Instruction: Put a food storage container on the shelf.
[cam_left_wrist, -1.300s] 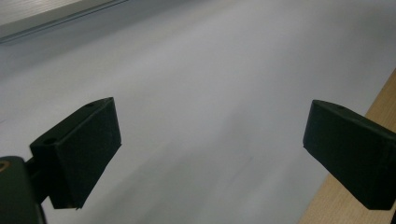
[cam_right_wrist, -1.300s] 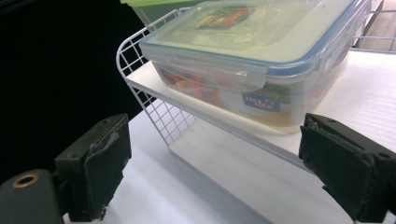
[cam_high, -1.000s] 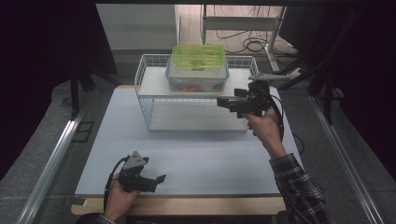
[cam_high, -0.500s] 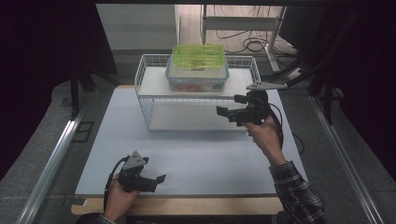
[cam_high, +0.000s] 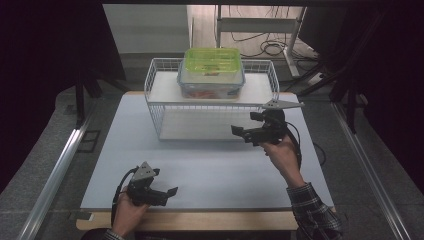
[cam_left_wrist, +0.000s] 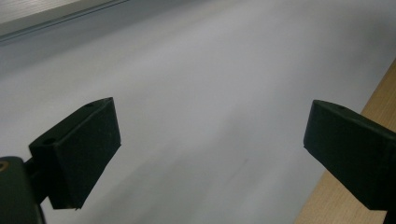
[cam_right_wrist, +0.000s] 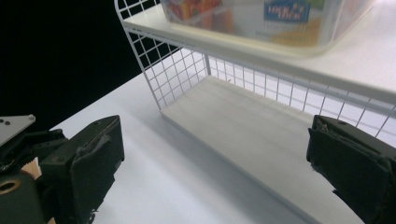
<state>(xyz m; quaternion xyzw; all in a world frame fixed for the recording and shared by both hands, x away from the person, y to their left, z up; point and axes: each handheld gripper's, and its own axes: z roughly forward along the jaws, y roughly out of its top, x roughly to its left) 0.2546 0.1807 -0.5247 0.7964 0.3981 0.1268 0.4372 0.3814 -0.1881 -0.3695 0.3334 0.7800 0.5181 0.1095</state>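
A white wire rack (cam_high: 159, 105) stands at the back middle of the table, with an upper shelf (cam_right_wrist: 373, 56) and a lower board (cam_right_wrist: 252, 126). On the upper shelf rests a clear food container with a green lid (cam_high: 211, 70), coloured contents showing through its wall (cam_right_wrist: 261, 18). My right gripper (cam_high: 240, 133) is open and empty, held just off the rack's front right corner with its jaws pointing left along the front; in the right gripper view (cam_right_wrist: 215, 168) they frame the lower board. My left gripper (cam_high: 171, 193) rests open and empty near the front edge, over bare tabletop (cam_left_wrist: 210, 154).
The white table surface (cam_high: 215, 170) stretches between the rack and the wooden front edge (cam_left_wrist: 373, 107). Dark curtains flank both sides. Metal rails run along the floor at left (cam_high: 55, 175) and right; cables lie on the floor behind the rack.
My right gripper has come down and toward the person, from level with the upper shelf to the rack's lower front. The left gripper has stayed where it was.
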